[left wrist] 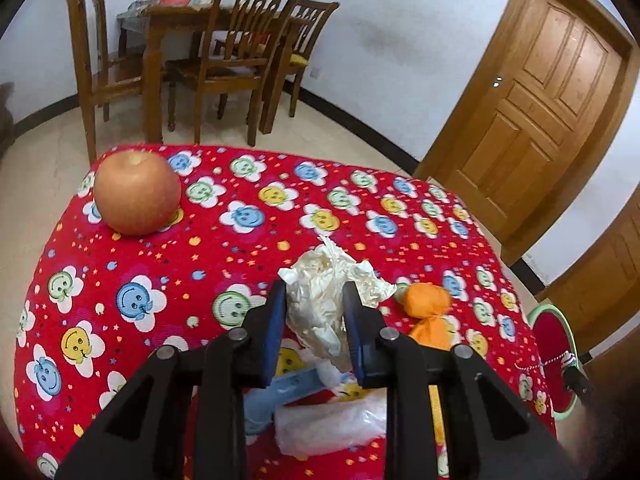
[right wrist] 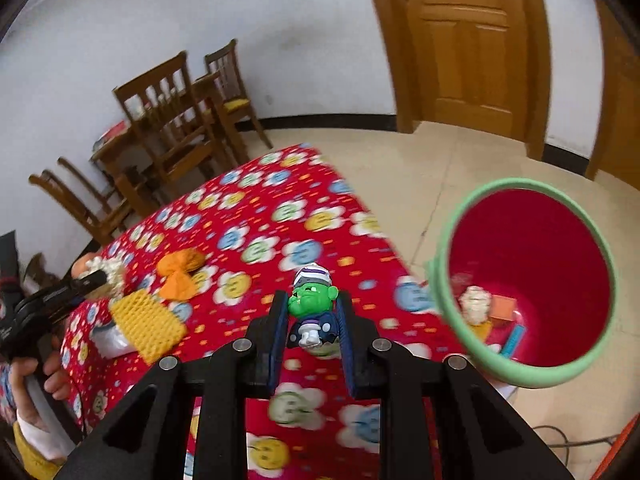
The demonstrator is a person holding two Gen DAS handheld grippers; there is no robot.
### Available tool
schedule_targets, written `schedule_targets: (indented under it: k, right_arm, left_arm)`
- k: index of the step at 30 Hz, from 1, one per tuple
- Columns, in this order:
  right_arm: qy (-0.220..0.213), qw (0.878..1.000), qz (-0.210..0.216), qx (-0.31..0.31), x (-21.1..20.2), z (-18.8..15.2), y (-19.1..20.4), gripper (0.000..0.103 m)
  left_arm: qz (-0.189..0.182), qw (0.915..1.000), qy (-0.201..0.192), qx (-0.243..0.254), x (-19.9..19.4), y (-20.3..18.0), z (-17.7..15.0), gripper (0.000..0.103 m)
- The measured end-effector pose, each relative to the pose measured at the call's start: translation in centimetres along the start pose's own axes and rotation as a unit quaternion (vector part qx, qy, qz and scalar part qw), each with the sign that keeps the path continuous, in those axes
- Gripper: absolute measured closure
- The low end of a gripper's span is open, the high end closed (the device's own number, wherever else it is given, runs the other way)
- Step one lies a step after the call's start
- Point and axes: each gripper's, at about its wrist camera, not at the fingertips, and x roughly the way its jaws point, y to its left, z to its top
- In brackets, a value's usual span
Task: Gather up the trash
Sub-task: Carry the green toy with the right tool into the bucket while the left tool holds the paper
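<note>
- One apple
- One crumpled paper wad
- One orange wrapper
- One yellow waffle-textured cloth
- One green toy figure
- One red bin with green rim
- Two grippers: left gripper, right gripper
- One cloth-covered bench

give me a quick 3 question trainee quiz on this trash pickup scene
1. True or false: the apple sits inside the bin.
2. What does the left gripper hold? A) crumpled paper B) yellow sponge C) apple
3. Fill in: the right gripper is closed on a green-faced ____.

Key:
1. False; it rests on the tablecloth.
2. A, the crumpled paper.
3. toy figure.
</note>
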Motion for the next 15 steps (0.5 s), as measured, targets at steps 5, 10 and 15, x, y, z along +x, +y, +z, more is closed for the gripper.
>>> schedule_targets:
  k: [5,10,15]
  right_arm:
    - [-0.014,0.999,-0.025,0.028,-1.4,0.3,-3.2,0.079]
    - [-0.022,0.997,-0.054,0.054,-2.5,0.3,-6.4,0.079]
    - [-0.021,0.993,-0.080,0.080,-2.8,-0.1,-9.8,0.079]
  left_arm:
    - [-0.013,0.9997,-0.005,0.021,-1.4,-1.8,-0.3,0.075]
    - [-0.031,0.9988,-0.005,0.039,-2.4,-4.2,-0.4,0.075]
    - [-0.053,0.9968,0.001,0.060,-3.4,-7.1,-1.0,0.075]
